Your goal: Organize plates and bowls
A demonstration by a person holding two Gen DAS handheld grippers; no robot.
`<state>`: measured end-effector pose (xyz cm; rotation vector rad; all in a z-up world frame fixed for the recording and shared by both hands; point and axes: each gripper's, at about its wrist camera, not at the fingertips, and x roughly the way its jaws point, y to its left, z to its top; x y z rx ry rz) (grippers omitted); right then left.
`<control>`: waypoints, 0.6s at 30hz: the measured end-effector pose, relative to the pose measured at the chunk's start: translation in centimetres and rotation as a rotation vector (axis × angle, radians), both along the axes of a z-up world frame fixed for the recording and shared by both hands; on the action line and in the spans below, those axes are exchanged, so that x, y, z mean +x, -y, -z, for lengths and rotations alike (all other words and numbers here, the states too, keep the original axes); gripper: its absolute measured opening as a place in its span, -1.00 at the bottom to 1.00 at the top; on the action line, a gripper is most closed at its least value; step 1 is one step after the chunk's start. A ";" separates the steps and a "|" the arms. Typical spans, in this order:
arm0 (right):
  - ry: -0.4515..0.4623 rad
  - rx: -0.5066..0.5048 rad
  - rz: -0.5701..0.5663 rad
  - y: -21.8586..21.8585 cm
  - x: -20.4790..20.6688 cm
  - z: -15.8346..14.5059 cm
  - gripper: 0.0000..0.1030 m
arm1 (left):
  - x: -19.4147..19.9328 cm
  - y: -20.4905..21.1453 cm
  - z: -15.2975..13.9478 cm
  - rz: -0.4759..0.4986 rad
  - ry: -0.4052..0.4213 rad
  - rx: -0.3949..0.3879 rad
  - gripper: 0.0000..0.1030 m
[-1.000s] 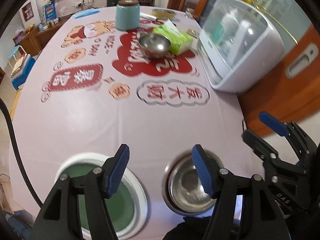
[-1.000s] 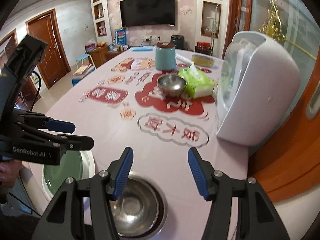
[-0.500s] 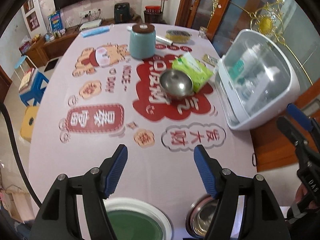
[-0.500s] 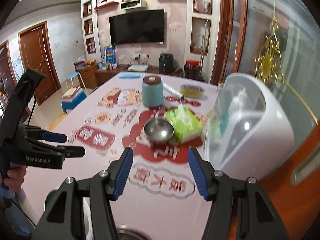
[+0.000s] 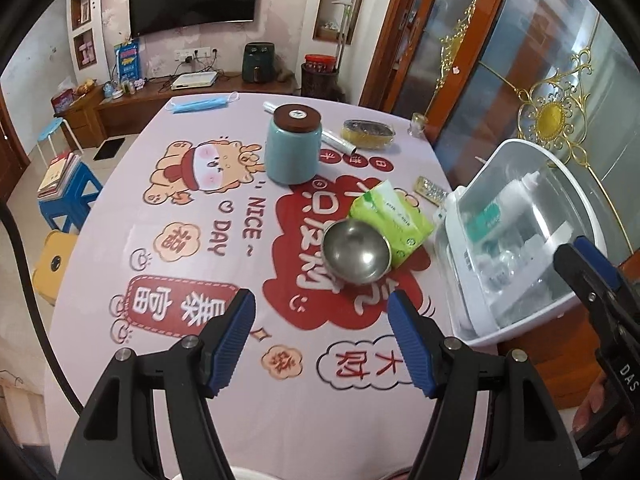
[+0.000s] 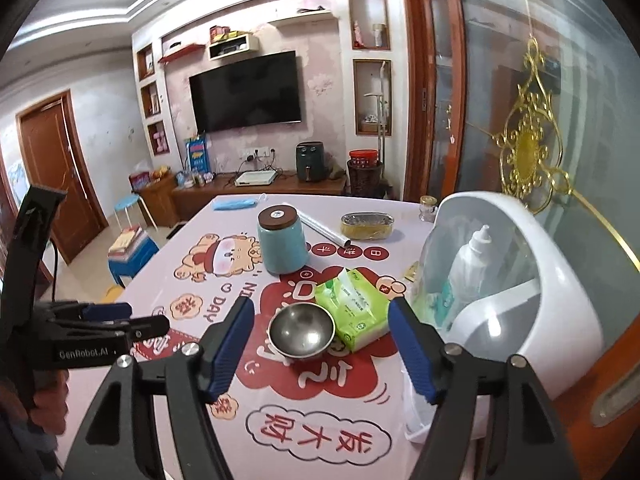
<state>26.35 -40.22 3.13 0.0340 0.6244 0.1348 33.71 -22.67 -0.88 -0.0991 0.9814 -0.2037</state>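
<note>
A small steel bowl [image 5: 356, 254] [image 6: 301, 331] sits upright on the red print of the pink tablecloth, touching a green tissue pack. My left gripper [image 5: 322, 338] hangs open above the near part of the table, well short of the bowl, nothing between its fingers. My right gripper [image 6: 320, 344] is also raised and empty, its jaws opening, with the bowl seen beyond them. In the left wrist view the right gripper [image 5: 592, 276] shows at the right edge; in the right wrist view the left gripper [image 6: 120, 318] shows at the left. A white rim [image 5: 252, 474] peeks in at the bottom edge.
A teal jar with a brown lid [image 5: 293, 148] [image 6: 282, 240] stands further back. The green tissue pack [image 5: 394, 222] [image 6: 354, 308] lies right of the bowl. A white domed appliance [image 5: 516, 248] [image 6: 504, 292] fills the table's right side. A foil roll, a yellow dish and a blue mask lie at the far end.
Both grippers have lifted and drawn back from the green plate and the larger steel bowl at the near edge, which have dropped out of view. The right jaws have widened.
</note>
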 end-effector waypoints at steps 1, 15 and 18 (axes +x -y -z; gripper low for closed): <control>0.000 0.004 0.004 0.2 0.2 0.2 0.36 | 0.2 0.2 0.3 0.000 0.002 -0.006 0.31; -0.088 0.080 0.037 1.2 4.6 9.2 0.35 | 3.8 2.0 9.3 -0.021 -0.042 -0.097 0.31; -0.110 0.096 0.026 1.1 5.4 11.0 0.36 | 5.0 2.0 11.0 -0.057 -0.044 -0.119 0.31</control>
